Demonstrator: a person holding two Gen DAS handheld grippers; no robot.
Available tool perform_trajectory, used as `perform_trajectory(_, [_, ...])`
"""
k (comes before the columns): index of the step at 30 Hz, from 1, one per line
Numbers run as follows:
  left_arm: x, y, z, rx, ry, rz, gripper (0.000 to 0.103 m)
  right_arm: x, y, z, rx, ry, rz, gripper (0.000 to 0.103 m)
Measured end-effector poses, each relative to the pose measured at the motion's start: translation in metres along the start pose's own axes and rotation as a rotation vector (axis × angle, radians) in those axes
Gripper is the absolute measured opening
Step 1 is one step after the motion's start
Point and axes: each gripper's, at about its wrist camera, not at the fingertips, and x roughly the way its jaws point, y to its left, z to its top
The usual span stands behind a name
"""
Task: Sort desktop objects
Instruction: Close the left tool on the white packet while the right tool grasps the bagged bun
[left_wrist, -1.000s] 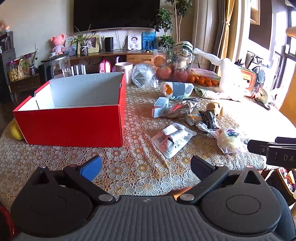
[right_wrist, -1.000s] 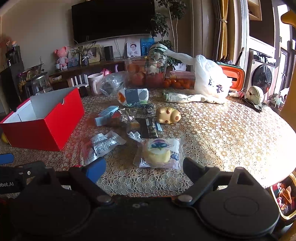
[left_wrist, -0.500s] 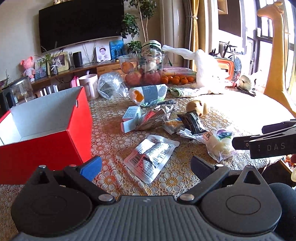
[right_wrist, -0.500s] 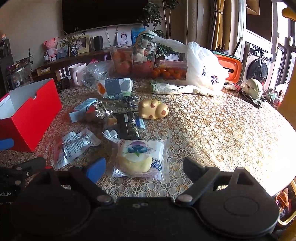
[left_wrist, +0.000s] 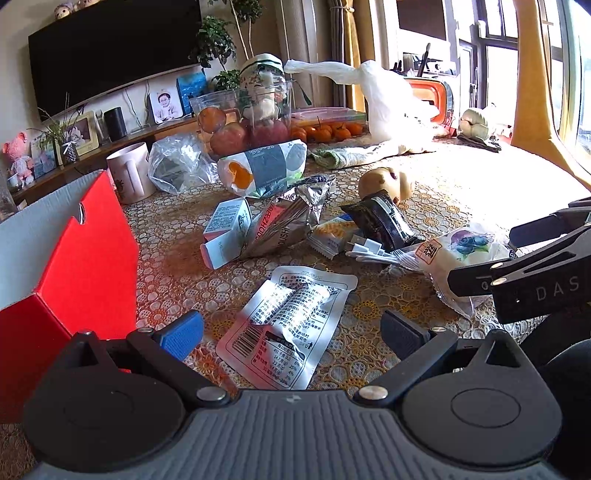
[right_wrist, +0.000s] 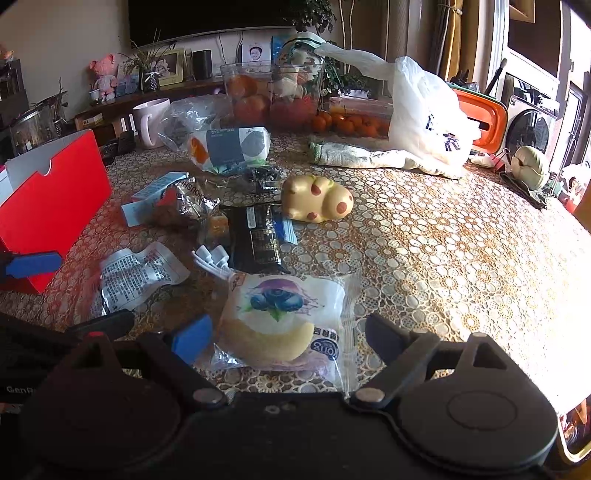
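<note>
- Your left gripper (left_wrist: 291, 330) is spread wide and holds nothing; it hangs low over the tabletop (left_wrist: 461, 177) with the silver foil pouch (left_wrist: 286, 321) lying flat between its fingers, label side up. That framing suggests the pouch is your left-hand pick.
- Your right gripper (right_wrist: 286, 338) is also spread and empty. The blueberry bun packet (right_wrist: 284, 317) sits between its fingers, the near edge of the wrapper already reaching in past the blue pad (right_wrist: 192, 338), so this looks like the approach to a grasp, not yet a pinch.
- In the left wrist view, your right gripper (left_wrist: 480, 275) comes in from the right edge, with its finger low over that same bun packet (left_wrist: 458, 254).
- The red box (left_wrist: 85, 258) stands open-topped to your left, just beside the left gripper. It is probably the bin for the sort, which would explain why the loose items are spread out to its right.
- The other loose items cluster between box and bun: a small blue-and-white carton (left_wrist: 225, 229) leaning against a crumpled foil bag (left_wrist: 284, 218), a black sachet (right_wrist: 253, 236), white cable plugs (right_wrist: 212, 258) touching the bun wrapper's far edge, and a spotted toy (right_wrist: 317, 199) a little apart.
- The bun's wrapper is slack and slippery, so close on the bun itself, not the loose film, and watch that the cable is not dragged along.
- The fruit container (right_wrist: 273, 92) and white plastic bag (right_wrist: 424, 118) sit well back, out of the way.
</note>
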Motion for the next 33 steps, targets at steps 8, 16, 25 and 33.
perform_trajectory(8, [0.027, 0.002, 0.001, 0.033, 0.031, -0.025, 0.102, 0.02, 0.001, 0.002, -0.014, 0.025, 0.014, 0.09])
perform_trajectory(16, [0.044, 0.012, 0.004, 0.02, 0.042, -0.05, 0.102, 0.028, -0.009, 0.004, 0.053, 0.056, 0.087, 0.09])
perform_trajectory(25, [0.041, 0.009, 0.005, 0.02, 0.027, -0.094, 0.078, 0.026, -0.016, 0.005, 0.095, 0.058, 0.126, 0.088])
perform_trajectory(33, [0.04, 0.008, 0.007, 0.008, 0.04, -0.091, 0.073, 0.02, -0.018, 0.006, 0.101, 0.038, 0.116, 0.087])
